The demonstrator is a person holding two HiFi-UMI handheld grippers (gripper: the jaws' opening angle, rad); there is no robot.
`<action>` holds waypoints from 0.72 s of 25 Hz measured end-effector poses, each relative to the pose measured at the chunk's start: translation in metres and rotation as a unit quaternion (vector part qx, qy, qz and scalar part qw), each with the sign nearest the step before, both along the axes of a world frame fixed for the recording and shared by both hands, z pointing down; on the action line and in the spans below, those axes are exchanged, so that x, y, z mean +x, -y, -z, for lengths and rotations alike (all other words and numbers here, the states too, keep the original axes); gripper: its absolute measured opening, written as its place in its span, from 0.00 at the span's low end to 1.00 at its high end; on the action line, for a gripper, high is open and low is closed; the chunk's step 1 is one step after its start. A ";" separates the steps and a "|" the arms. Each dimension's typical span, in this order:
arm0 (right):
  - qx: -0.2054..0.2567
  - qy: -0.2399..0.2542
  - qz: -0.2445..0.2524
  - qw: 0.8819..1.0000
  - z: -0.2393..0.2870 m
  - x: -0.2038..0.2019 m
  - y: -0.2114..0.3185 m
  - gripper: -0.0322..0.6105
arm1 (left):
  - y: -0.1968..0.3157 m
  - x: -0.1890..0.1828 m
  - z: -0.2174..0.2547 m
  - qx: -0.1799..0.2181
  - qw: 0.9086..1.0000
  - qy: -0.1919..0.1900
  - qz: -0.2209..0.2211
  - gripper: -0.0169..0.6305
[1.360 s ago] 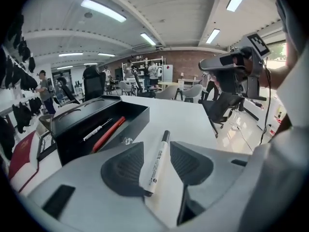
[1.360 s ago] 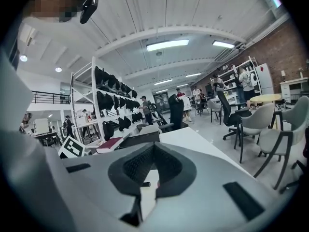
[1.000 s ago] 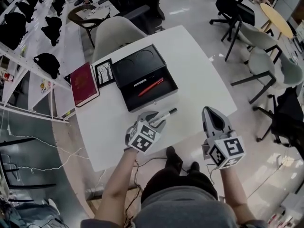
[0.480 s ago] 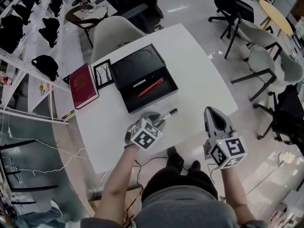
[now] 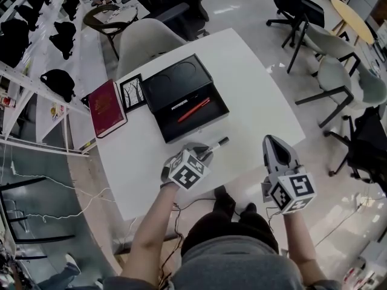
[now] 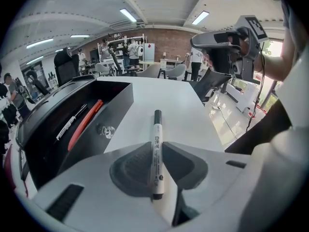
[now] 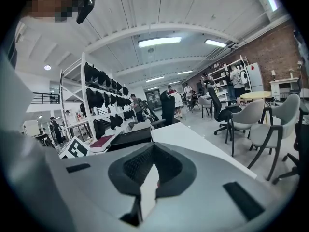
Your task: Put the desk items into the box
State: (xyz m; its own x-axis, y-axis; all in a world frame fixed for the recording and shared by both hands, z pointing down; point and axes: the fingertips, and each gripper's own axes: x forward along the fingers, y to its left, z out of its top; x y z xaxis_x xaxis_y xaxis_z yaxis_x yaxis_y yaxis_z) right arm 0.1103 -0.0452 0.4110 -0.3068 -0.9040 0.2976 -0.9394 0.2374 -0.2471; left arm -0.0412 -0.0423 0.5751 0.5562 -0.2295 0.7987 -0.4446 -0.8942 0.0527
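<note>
Right gripper, off the near right corner of the tabletop: jaws clenched together, empty. Left gripper, at the near edge: jaws, just closing, pinch the marker. Beyond: open black box holding a red pen.

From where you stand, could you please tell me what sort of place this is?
Probably an open-plan office or lab: black wheeled office chairs stand beyond the white square table, and white metal shelving holds rows of black gear.
</note>
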 end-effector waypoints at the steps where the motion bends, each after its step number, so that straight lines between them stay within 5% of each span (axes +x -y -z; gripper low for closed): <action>1: 0.000 0.000 -0.001 1.000 0.000 0.000 0.000 0.06 | 0.000 0.000 0.000 0.000 1.000 0.000 -0.001 0.14; 18: 0.010 -0.004 0.006 1.000 0.009 -0.002 -0.006 0.06 | -0.004 -0.017 0.053 0.043 0.999 -0.018 0.003 0.14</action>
